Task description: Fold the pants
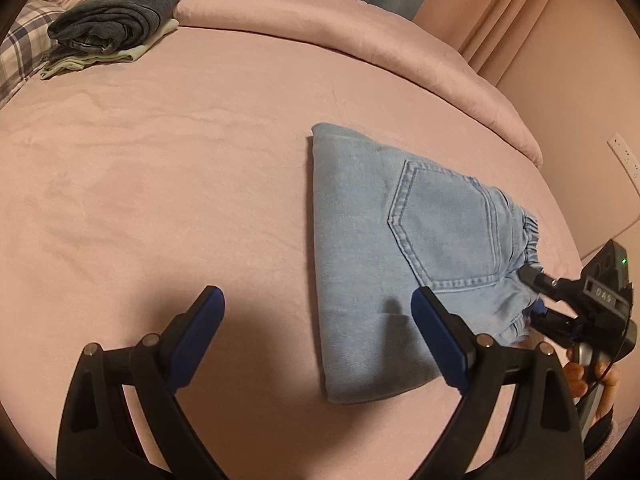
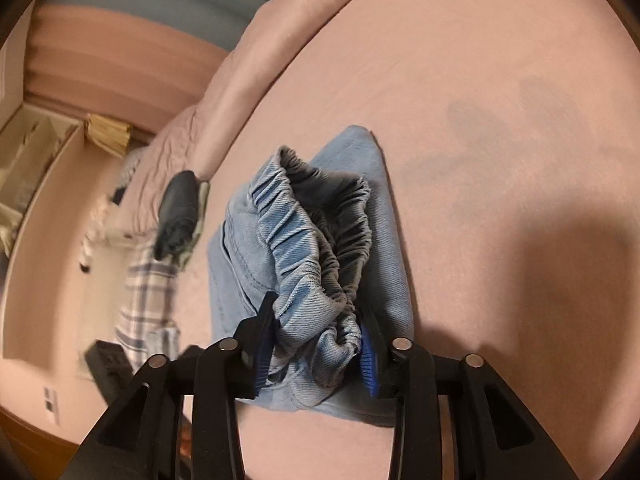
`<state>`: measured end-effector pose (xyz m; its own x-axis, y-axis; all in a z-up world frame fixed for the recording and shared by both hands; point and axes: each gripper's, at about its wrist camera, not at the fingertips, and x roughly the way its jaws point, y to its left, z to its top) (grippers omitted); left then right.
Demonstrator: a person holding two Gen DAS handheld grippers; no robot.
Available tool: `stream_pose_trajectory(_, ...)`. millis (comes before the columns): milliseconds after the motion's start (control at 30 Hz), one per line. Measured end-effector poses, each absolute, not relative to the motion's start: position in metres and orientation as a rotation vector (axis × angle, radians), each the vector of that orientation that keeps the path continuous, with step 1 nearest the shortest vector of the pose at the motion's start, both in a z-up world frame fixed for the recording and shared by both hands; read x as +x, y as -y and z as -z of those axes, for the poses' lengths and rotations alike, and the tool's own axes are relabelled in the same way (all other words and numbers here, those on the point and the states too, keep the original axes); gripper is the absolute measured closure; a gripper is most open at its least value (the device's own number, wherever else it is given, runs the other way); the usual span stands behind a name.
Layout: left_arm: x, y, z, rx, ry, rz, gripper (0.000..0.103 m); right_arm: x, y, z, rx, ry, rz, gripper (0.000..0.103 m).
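Right gripper [image 2: 316, 340] clamps the folded pants' [image 1: 360, 240] waistband (left gripper [image 1: 320, 312] gapes, empty).

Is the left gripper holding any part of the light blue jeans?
No, the left gripper hangs open above the pink bedspread, nothing between its fingers; the jeans lie beside it.

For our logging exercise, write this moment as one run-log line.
stage: fold nearly done | jeans: folded on bed | left gripper: open, empty | right gripper: fingers around elastic waistband
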<state>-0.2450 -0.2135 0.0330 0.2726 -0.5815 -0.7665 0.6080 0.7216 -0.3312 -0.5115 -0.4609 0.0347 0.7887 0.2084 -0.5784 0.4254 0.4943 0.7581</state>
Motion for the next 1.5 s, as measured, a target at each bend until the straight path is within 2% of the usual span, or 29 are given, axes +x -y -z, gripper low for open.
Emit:
stream_pose_trajectory(133, -0.246, 0.216, -0.03, 0.044, -1.025, 0.804, 0.008, -0.512, 0.458, -0.058, 0.944, -0.692, 0.238, 0.05)
stream_pose_trajectory(233, -0.246, 0.218, -0.027, 0.048, -1.032, 0.81, 0.008, -0.512, 0.452, -0.079, 0.821, -0.683, 0.314, 0.049)
stream_pose_trajectory(500, -0.251, 0.226, -0.026, 0.073, -1.029, 0.825, 0.008, -0.495, 0.434, -0.105, 0.646, -0.642, 0.254, 0.049)
stream_pose_trajectory(700, -0.252, 0.228, -0.023, 0.092, -1.03, 0.818, 0.009, -0.471, 0.427, -0.113, 0.559, -0.635, 0.229, 0.053)
stream_pose_trajectory(967, -0.252, 0.231, -0.013, 0.113, -1.062, 0.797, 0.007, -0.451, 0.43, -0.079, 0.535, -0.727, 0.233, 0.059)
stream_pose_trajectory(1200, -0.251, 0.232, -0.012, 0.136, -1.06, 0.8, 0.006, -0.459, 0.427, -0.073, 0.508, -0.713, 0.252, 0.062)
stream_pose_trajectory(1367, -0.241, 0.226, -0.027, 0.078, -1.057, 0.803, 0.009, -0.484, 0.41, -0.088, 0.528, -0.621, 0.235, 0.062)
stream_pose_trajectory(1500, -0.23, 0.228, -0.06, 0.007, -0.957, 0.822, 0.009, -0.499, 0.381, -0.097, 0.45, -0.56, 0.136, 0.062)
